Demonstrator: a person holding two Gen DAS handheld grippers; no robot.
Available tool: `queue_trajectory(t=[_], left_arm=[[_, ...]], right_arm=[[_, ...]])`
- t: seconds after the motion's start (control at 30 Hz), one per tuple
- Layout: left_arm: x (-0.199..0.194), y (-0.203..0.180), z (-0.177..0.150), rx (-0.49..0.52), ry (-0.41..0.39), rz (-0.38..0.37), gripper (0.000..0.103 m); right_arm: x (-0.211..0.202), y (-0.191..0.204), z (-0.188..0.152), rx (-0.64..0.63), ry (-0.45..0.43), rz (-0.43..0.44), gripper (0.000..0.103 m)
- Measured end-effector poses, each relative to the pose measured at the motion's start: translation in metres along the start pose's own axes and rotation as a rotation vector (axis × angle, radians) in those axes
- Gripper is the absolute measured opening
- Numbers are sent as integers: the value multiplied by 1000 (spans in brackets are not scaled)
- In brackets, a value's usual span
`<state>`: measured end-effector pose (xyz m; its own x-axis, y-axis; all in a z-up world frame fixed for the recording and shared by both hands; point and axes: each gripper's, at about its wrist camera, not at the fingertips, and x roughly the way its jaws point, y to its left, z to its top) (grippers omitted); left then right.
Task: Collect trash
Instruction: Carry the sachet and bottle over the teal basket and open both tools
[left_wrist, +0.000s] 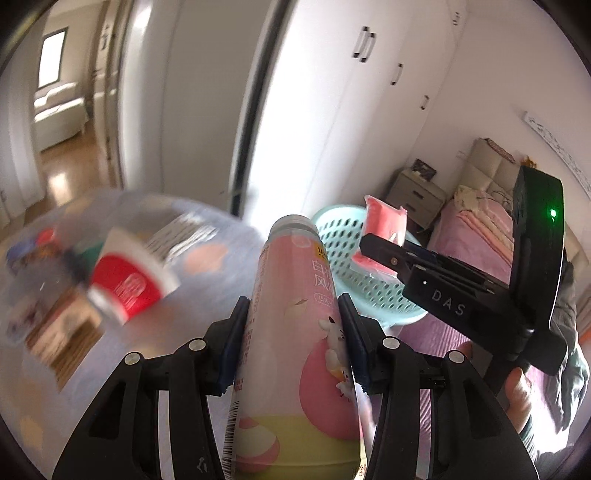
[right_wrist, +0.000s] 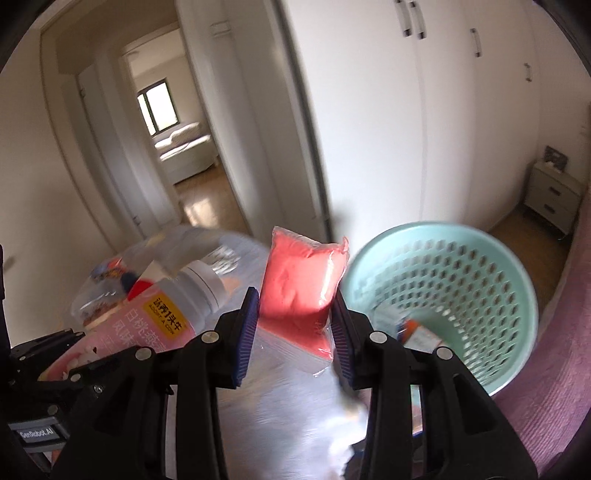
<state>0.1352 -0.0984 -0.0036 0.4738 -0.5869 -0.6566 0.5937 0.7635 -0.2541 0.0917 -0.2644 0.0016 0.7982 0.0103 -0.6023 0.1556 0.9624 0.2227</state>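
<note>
The left gripper (left_wrist: 293, 345) clamps a pink bottle (left_wrist: 295, 350) between both pads, the bottle rising upright out of the jaws with its grey cap end at the top. The right gripper (right_wrist: 293, 325) pinches a red sachet (right_wrist: 301, 291) in clear film, its upper half standing above the pads.

Left wrist view only: the right gripper (left_wrist: 373, 245) appears from outside as a black body marked "DAS" with a green indicator lit, holding the red sachet (left_wrist: 382, 230) in front of the mint basket (left_wrist: 369, 280). A bed with pink covers (left_wrist: 476, 225) lies beyond it, and fingers of the person's hand (left_wrist: 519, 398) show at the handle.

Right wrist view only: the mint basket (right_wrist: 461, 295) opens toward the camera, and packaging lies at its bottom. The pink bottle (right_wrist: 162, 321) enters from the left with its white cap (right_wrist: 203, 278) leading, just beside the sachet. Part of the left gripper body is visible at lower left.

Both views: a clear plastic bag (left_wrist: 122, 280) (right_wrist: 177, 266) holds mixed trash, including a red-and-white paper cup (left_wrist: 129, 284). A grey nightstand (left_wrist: 417, 197) (right_wrist: 554, 195) stands against the wardrobe wall.

Limits: the bag and its contents are motion-blurred; individual items cannot be identified. The bottle base is cut off at the frame edge. The basket contents are too blurred to name.
</note>
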Motion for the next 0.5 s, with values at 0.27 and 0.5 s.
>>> queue_trajectory(t=[0.27, 0.5], left_arm=[[53, -51, 38, 60, 4, -66, 47], [113, -81, 64, 68, 33, -122, 47]], right_arm=[[-12, -77, 22, 94, -55, -124, 35], [-4, -135, 24, 188, -35, -212, 35]])
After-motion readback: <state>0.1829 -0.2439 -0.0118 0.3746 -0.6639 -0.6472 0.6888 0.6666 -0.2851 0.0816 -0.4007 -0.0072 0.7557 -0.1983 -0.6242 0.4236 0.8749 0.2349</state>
